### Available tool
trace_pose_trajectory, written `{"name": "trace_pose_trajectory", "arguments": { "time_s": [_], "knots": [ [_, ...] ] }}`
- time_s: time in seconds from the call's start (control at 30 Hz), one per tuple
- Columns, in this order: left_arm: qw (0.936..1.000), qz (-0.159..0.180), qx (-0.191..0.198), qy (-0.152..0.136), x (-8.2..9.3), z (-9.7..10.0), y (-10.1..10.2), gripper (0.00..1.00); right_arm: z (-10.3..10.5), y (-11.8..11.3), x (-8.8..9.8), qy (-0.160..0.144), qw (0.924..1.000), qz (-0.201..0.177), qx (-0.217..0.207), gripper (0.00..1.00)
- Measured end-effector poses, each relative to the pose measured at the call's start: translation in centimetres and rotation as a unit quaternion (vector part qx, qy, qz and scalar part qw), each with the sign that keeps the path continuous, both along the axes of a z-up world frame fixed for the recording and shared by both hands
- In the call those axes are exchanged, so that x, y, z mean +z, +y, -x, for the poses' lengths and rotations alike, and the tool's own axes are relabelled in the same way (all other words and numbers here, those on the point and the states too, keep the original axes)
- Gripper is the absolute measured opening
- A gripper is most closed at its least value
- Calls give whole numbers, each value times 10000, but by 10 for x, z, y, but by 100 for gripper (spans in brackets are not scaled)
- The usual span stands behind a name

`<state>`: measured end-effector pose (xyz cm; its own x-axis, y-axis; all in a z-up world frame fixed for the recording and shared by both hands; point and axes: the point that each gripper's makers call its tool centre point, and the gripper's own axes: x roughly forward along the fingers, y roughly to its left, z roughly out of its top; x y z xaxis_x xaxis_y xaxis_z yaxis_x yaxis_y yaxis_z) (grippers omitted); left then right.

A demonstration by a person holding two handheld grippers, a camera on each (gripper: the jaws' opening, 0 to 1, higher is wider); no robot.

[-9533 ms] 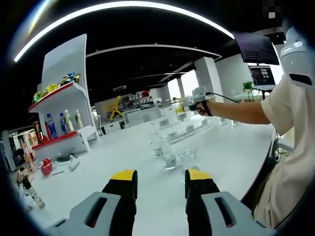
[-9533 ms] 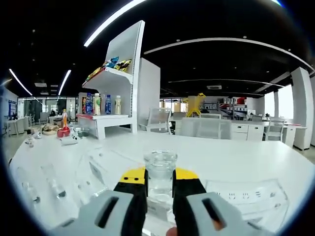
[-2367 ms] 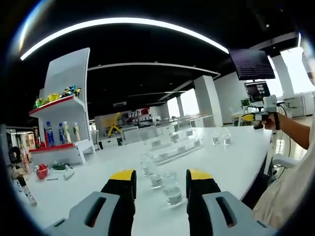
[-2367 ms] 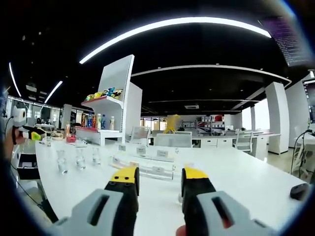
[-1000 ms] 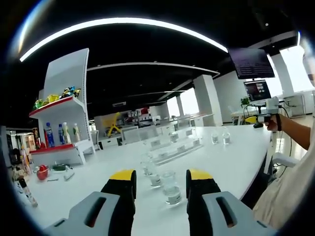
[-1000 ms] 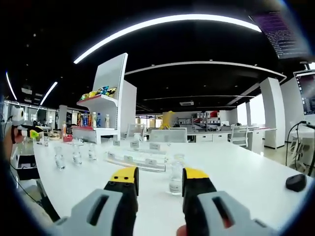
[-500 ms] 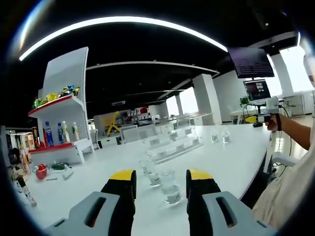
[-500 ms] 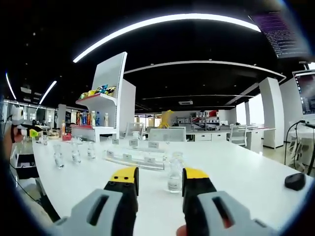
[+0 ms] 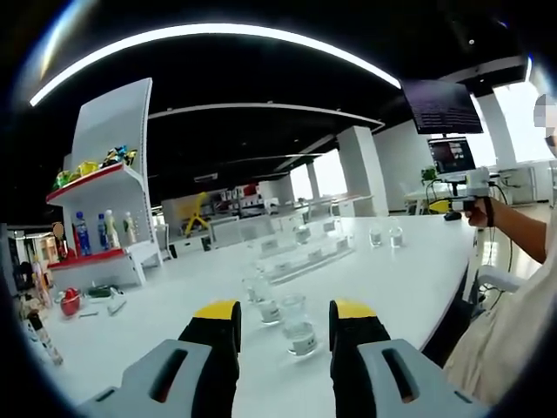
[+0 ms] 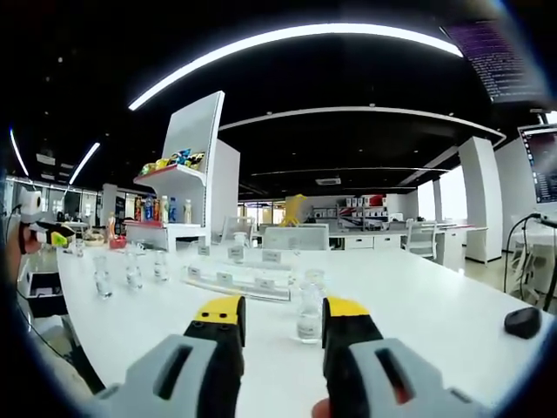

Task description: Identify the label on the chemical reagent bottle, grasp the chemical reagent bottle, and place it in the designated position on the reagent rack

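A clear glass bottle [image 10: 309, 306] stands upright on the white table [image 10: 418, 305], just ahead of the right gripper [image 10: 282, 320] and a little toward its right jaw. The jaws stand wide apart and hold nothing. The clear rack [image 10: 239, 283] with its small label cards lies beyond the bottle, to its left in the right gripper view.

The risks, as I judge them: the bottle is off the middle of the gap, so a straight push forward could make the right jaw clip it and knock it over. Glass is smooth, and a weak or high grip could let it slip. The label is too small to read from here, so the bottle could end up in the wrong slot.

In the left gripper view, the left gripper [image 9: 285, 318] is also wide open and empty, with three bottles [image 9: 297, 323] bunched close in front of it; closing on one could bump its neighbours.

Counted: two grippers; one bottle by the right gripper; three by the left one; two more bottles [image 9: 384, 233] stand far down the table near the person's hand [image 9: 477, 211]. One rack, one table. The bottles already in the rack are too faint to count.
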<state>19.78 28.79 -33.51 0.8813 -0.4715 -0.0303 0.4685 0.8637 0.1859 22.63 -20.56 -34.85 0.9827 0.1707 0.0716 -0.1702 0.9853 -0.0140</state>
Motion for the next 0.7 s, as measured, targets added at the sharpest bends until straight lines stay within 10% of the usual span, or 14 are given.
{"name": "trace_pose_trajectory", "arguments": {
  "time_s": [0.7],
  "knots": [
    [10000,-61,38,49,-4,-4,0,41,-34,5,1,136,9998,158,69,35]
  ]
}}
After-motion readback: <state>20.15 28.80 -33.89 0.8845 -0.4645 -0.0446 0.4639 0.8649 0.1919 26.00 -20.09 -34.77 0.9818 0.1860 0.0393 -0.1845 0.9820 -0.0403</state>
